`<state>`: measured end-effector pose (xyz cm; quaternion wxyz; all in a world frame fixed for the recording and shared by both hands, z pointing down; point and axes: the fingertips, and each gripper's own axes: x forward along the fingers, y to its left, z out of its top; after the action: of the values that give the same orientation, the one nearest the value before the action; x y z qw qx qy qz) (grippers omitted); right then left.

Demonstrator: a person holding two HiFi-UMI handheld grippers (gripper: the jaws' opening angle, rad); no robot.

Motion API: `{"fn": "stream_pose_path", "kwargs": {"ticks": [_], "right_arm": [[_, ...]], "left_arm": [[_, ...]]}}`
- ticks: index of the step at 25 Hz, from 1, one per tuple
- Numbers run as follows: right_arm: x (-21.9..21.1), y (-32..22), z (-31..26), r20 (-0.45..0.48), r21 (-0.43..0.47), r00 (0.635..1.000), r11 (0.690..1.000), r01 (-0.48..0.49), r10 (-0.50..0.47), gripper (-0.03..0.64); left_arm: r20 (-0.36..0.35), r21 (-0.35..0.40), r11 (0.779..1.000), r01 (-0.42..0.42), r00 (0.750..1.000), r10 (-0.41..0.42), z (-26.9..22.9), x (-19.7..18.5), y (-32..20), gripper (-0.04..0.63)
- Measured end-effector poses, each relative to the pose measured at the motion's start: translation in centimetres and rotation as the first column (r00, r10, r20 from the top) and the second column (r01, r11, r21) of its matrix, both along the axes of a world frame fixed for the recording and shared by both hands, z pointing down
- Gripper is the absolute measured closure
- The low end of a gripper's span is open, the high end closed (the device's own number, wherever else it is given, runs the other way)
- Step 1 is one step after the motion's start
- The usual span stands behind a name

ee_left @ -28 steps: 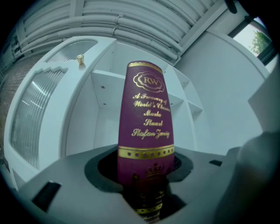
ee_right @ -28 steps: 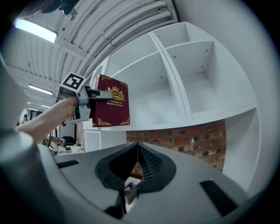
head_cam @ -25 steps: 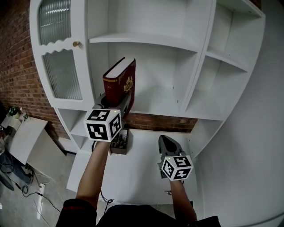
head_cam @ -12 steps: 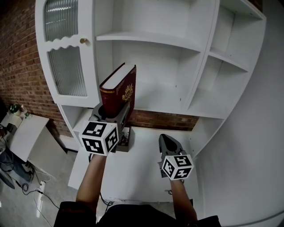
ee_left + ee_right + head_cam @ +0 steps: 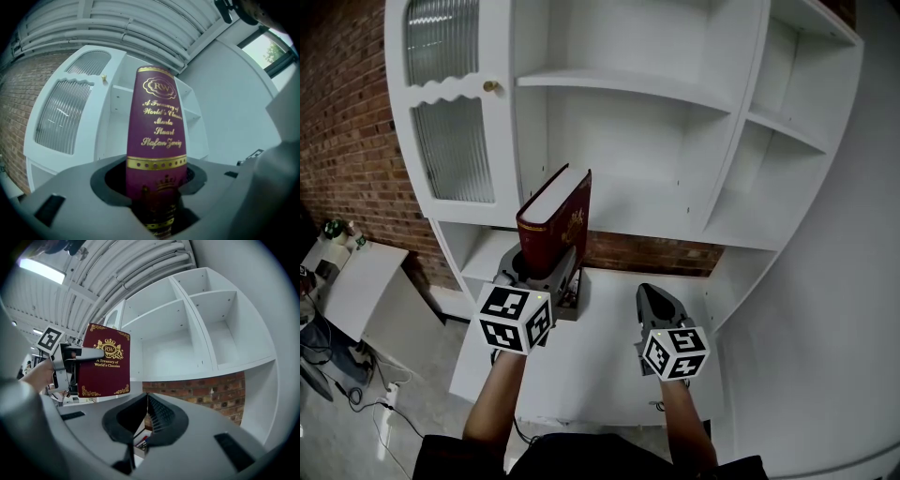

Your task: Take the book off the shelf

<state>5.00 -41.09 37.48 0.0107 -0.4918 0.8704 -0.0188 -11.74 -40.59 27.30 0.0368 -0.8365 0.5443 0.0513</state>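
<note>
Left gripper view showed the left gripper (image 5: pixel 155 187) clamped partway open on the upright maroon, gold-lettered book (image 5: pixel 157 122) between its jaws, while the right gripper (image 5: pixel 146 401) had its jaws together.

The maroon, gold-lettered book (image 5: pixel 558 220) stands upright, clamped at its foot in the left claw (image 5: pixel 546 267)

Maroon gold-lettered book (image 5: pixel 555 221), white shelf (image 5: pixel 675 89)
</note>
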Motion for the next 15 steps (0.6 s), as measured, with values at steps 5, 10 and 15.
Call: {"fn": "stream_pose_path", "kwargs": {"ticks": [5, 10, 15], "right_arm": [[-1.3, 0.3, 0.0, -0.014, 0.003, 1.000, 1.000, 0.005, -0.005, 0.597], [-2.8, 0.6, -0.3, -0.024, 0.011, 1.000, 1.000, 0.007, -0.007, 0.597], [-4.0, 1.0, -0.3, -0.030, 0.009, 1.000, 1.000, 0.000, 0.000, 0.597]], "left_arm": [[0.011, -0.038, 0.999, -0.015, 1.000, 0.016, 2.4, -0.5, 0.7, 0.356], [0.011, -0.065, 0.998, -0.026, 1.000, 0.027, 4.7, -1.4, 1.3, 0.356], [-0.008, -0.069, 0.997, -0.038, 0.999, 0.037, 6.0, -2.4, 1.8, 0.356]]}}
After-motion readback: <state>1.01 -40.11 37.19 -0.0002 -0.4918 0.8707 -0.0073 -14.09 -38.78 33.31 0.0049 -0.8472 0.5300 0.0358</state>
